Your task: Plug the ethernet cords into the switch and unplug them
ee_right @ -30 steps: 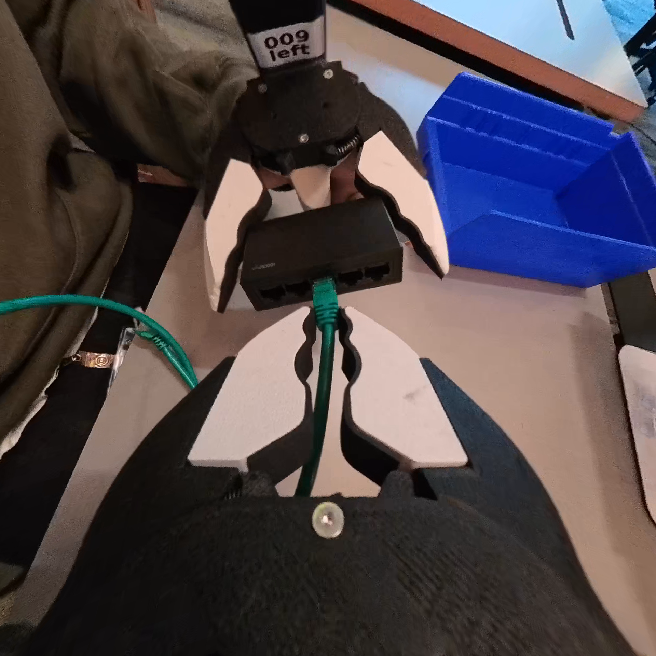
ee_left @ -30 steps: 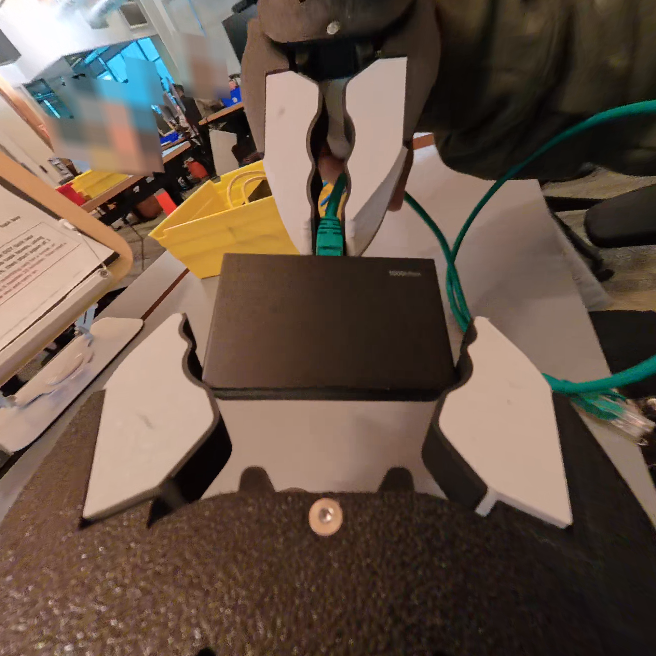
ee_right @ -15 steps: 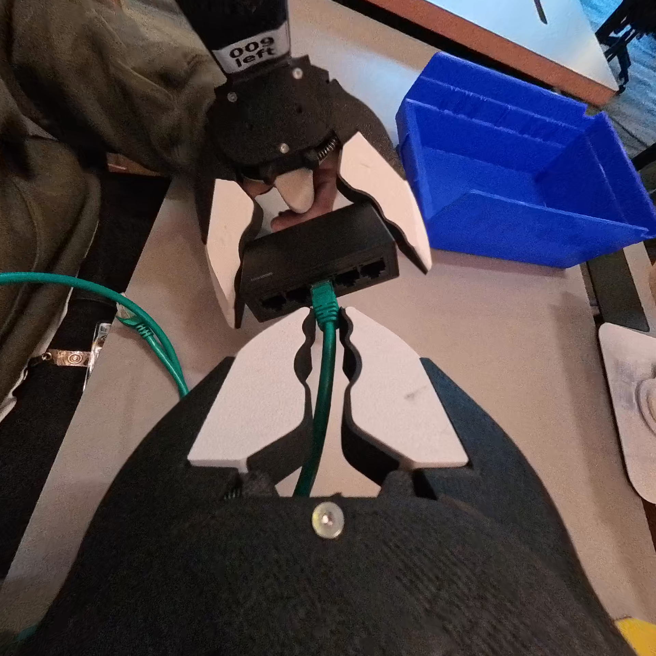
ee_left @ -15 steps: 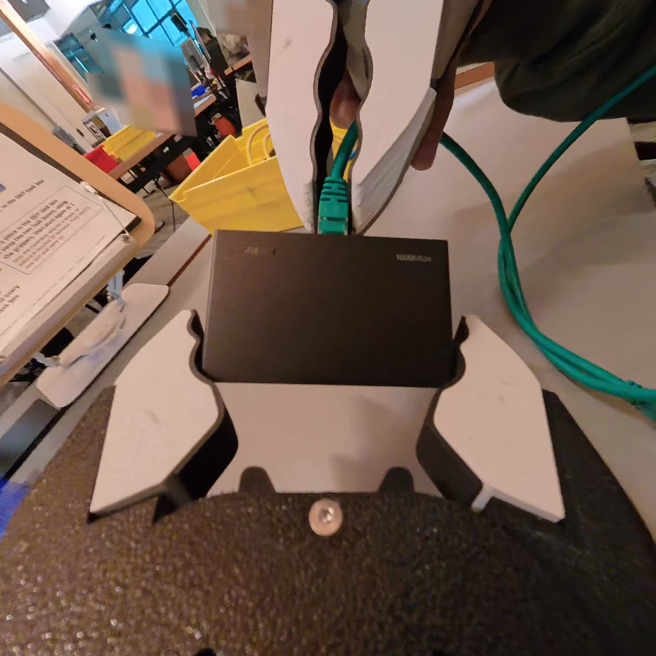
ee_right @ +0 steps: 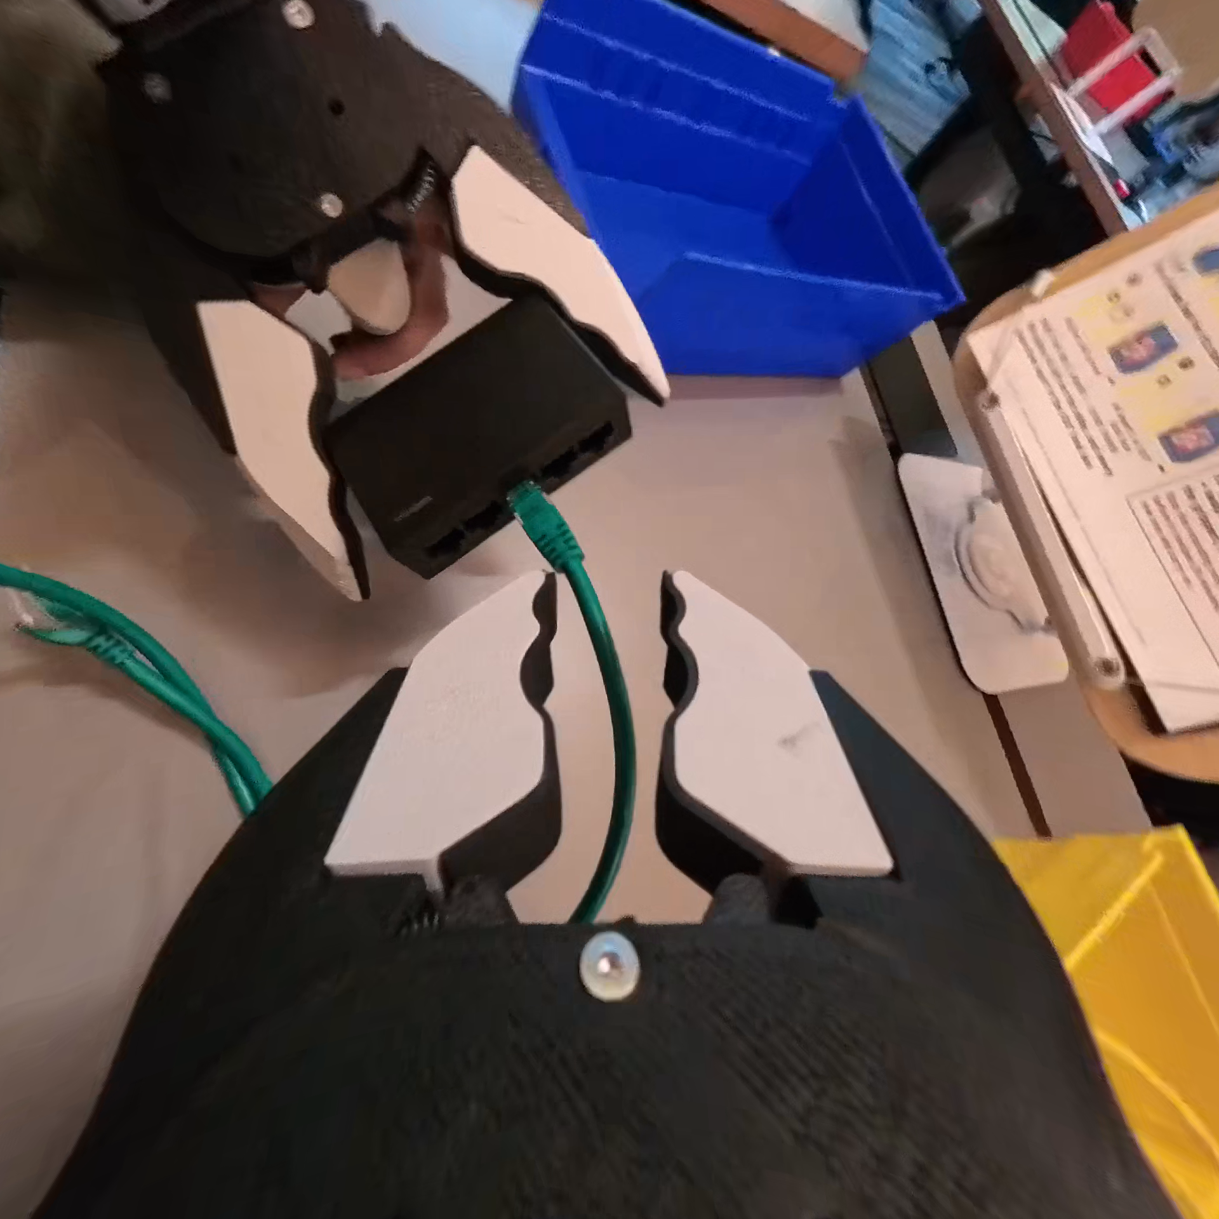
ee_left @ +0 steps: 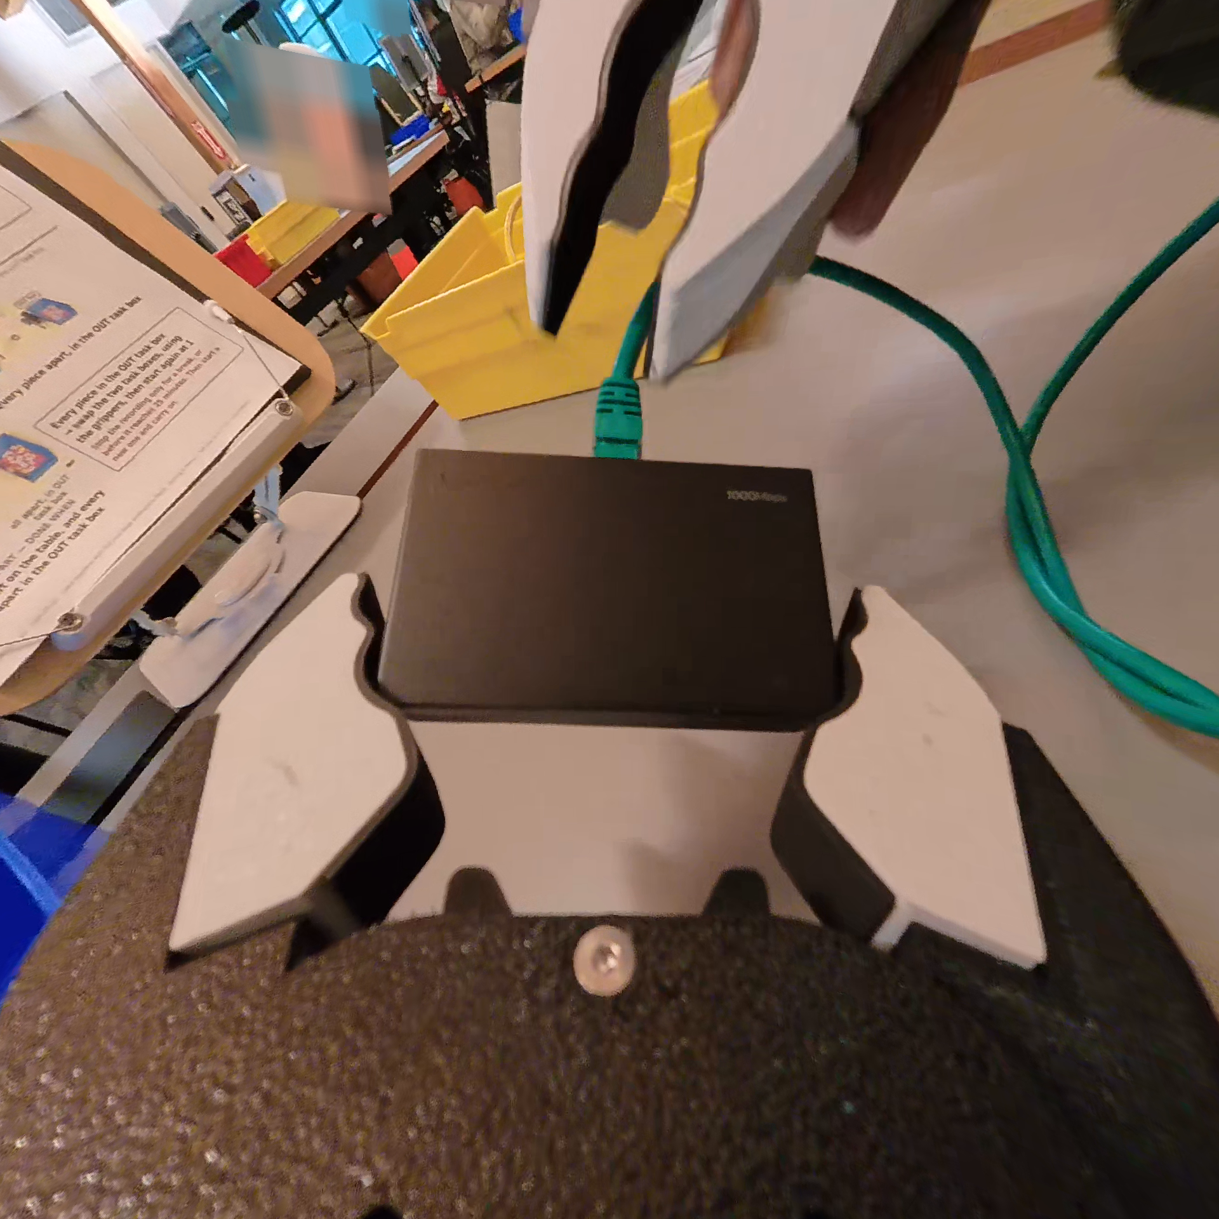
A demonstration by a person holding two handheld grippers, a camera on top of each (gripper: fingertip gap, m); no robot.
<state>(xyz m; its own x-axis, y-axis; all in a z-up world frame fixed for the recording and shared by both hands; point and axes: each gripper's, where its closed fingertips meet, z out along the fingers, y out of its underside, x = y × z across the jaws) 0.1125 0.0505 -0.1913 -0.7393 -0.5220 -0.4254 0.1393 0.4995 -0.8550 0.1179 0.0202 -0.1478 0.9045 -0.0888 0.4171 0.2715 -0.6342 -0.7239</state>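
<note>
Your left gripper (ee_left: 607,653) clamps the black switch (ee_left: 607,580), green cord (ee_right: 613,692) plugged in. Your right gripper (ee_right: 603,580) gapes around the cord. Blue bin (ee_right: 725,218) at 1 o'clock shows nothing inside.

The black switch (ee_left: 607,580) carried a small line of pale print near the far right corner of its top, and a fainter mark at the far left corner. More tiny print sat on its port face in the right wrist view. A printed sheet (ee_left: 99,409) on a wood-edged board bore blocks of black text and small coloured pictures, some in outlined boxes.
</note>
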